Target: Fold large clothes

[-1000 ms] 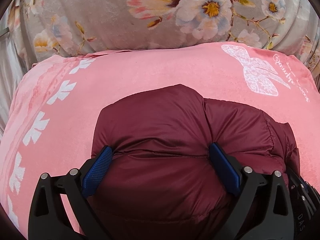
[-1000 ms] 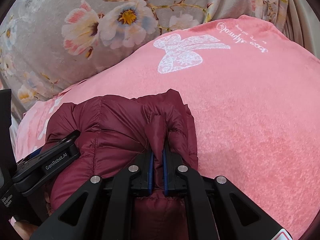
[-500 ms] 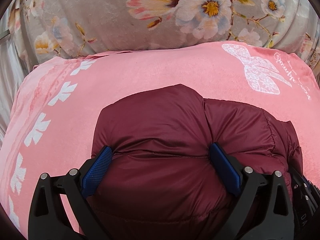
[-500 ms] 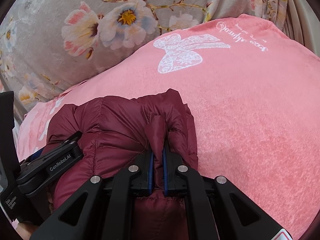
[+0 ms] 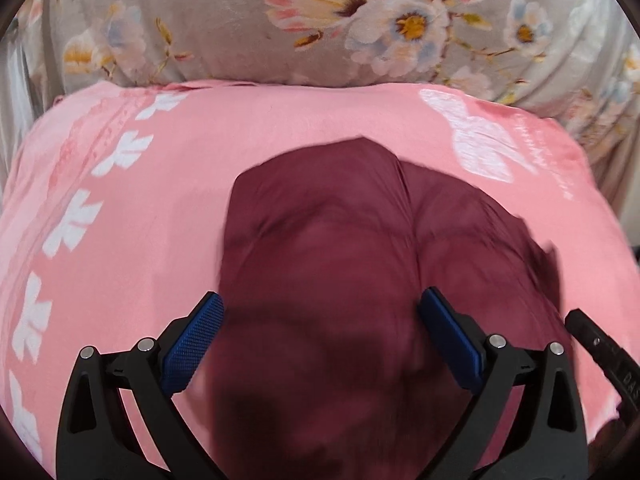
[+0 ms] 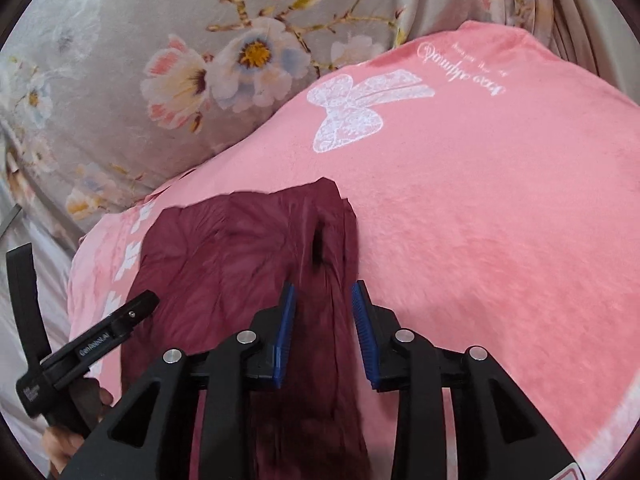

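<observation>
A dark red puffy jacket (image 5: 360,240) lies folded into a bundle on a pink blanket (image 5: 140,220). It also shows in the right wrist view (image 6: 240,272), blurred by motion. My left gripper (image 5: 320,320) is open wide, its blue pads (image 5: 196,340) on either side of the bundle's near part. My right gripper (image 6: 324,304) is open, its pads apart over the bundle's right edge, holding nothing. The left gripper's black body (image 6: 92,344) shows at the left of the right wrist view.
The pink blanket (image 6: 500,240) has a white bow print (image 6: 352,116) and a row of white leaf prints (image 5: 68,224). A grey floral quilt (image 5: 320,20) is bunched up behind it. A pale sheet (image 6: 24,320) lies to the left.
My right gripper has opened and let go of the jacket fold. Both grippers have drawn back and up from the bundle. The jacket has settled flatter.
</observation>
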`<state>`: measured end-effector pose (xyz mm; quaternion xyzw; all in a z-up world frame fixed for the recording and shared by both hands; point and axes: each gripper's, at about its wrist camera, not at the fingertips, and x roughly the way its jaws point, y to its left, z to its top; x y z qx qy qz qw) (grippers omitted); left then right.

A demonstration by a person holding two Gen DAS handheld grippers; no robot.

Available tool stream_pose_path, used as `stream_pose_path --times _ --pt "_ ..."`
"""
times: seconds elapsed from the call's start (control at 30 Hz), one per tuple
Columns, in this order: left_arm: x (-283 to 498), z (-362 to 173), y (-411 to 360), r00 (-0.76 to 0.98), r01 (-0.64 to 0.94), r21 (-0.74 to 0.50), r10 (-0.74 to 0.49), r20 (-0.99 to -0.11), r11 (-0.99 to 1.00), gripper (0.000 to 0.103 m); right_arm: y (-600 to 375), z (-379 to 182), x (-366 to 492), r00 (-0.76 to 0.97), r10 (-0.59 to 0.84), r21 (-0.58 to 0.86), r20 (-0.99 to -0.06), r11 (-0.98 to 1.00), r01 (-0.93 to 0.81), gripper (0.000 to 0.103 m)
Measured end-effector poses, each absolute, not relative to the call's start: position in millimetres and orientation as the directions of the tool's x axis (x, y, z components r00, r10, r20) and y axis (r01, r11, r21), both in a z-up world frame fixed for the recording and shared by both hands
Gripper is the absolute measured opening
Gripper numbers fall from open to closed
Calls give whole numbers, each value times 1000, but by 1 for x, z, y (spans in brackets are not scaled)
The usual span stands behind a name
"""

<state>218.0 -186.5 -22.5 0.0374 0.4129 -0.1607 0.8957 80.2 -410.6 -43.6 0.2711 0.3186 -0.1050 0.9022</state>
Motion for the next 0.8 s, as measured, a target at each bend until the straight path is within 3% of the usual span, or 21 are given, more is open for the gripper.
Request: stream_pose_path --times 0.13,0.27,0.4,0.47,0.53,0.57,0.7,0.8 --pt "176 -18 -152 508 371 -186 -367 -779 910 97 -398 -42 28 767 18 436 -642 831 345 32" --pt "145 -34 -130 431 368 -215 -371 -823 905 97 -379 -53 7 749 77 452 -658 836 312 33" --pt "137 -54 -112 372 297 -289 -389 -843 910 96 -373 -62 6 752 32 450 -659 818 359 47" --pt "141 -63 -100 361 234 -325 -392 -846 916 96 -376 -69 8 740 10 446 -672 804 394 48" --pt "144 -68 -96 352 223 -331 -393 -850 917 90 -378 -77 13 735 70 493 -674 784 377 28" --pt "144 -68 -96 346 231 -329 -394 -851 915 87 -377 -78 12 743 118 535 -659 767 353 9" --pt "137 -60 -104 361 291 -261 -358 -861 921 71 -377 -53 -13 820 133 610 -557 735 296 3" --pt "131 -55 -110 376 326 -204 -324 -868 923 70 -369 -39 -29 828 108 577 -550 766 284 3"
